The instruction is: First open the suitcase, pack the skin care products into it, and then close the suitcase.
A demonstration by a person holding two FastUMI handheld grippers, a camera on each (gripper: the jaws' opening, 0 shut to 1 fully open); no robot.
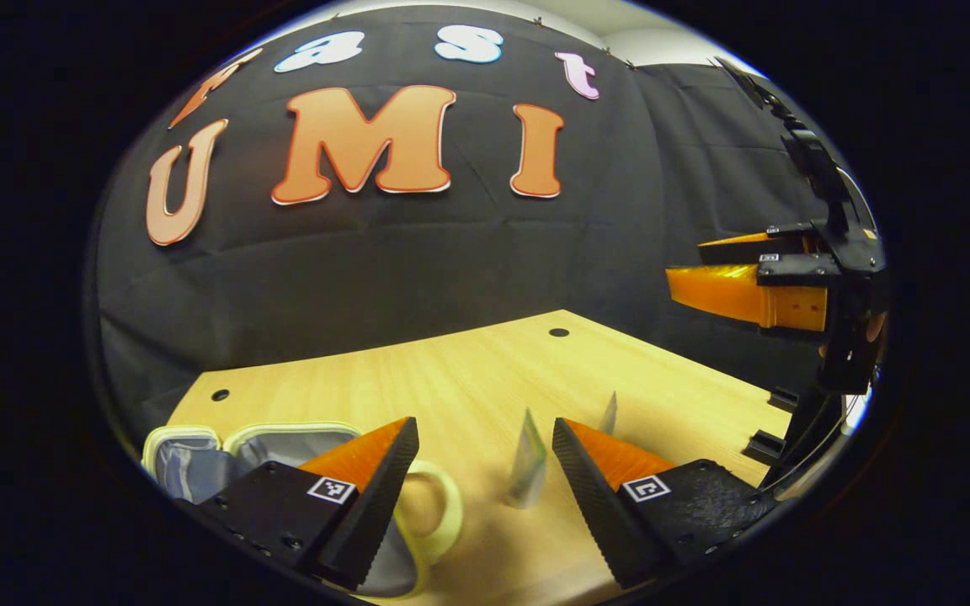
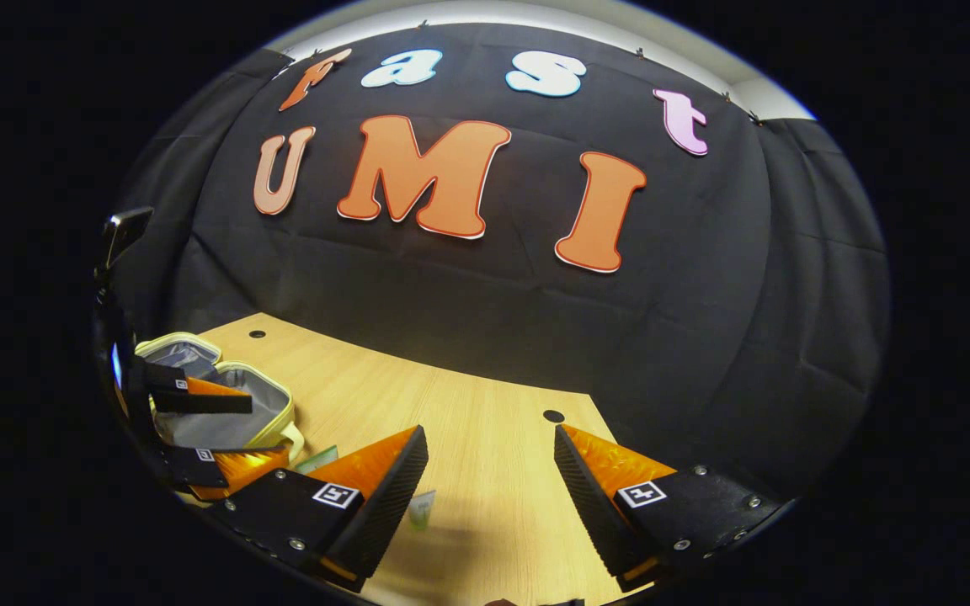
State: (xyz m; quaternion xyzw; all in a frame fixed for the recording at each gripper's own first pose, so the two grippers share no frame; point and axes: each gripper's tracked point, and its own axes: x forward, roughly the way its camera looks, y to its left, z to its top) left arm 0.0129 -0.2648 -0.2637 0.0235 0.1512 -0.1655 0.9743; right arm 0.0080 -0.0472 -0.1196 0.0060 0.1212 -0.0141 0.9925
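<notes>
1. Left gripper (image 1: 485,471): fingers spread, holding nothing, raised over the table (image 1: 468,370); a pale tube (image 1: 527,461) stands just ahead between them, likely the next pick.
2. Suitcase (image 1: 283,446): lies open at the table's left, lid back, lining exposed, ready to receive products.
3. Right gripper (image 2: 491,488): fingers spread, empty, held clear above the table; a small tube (image 2: 421,509) lies below its left finger.
4. Judgement: opening done; packing pending.
</notes>
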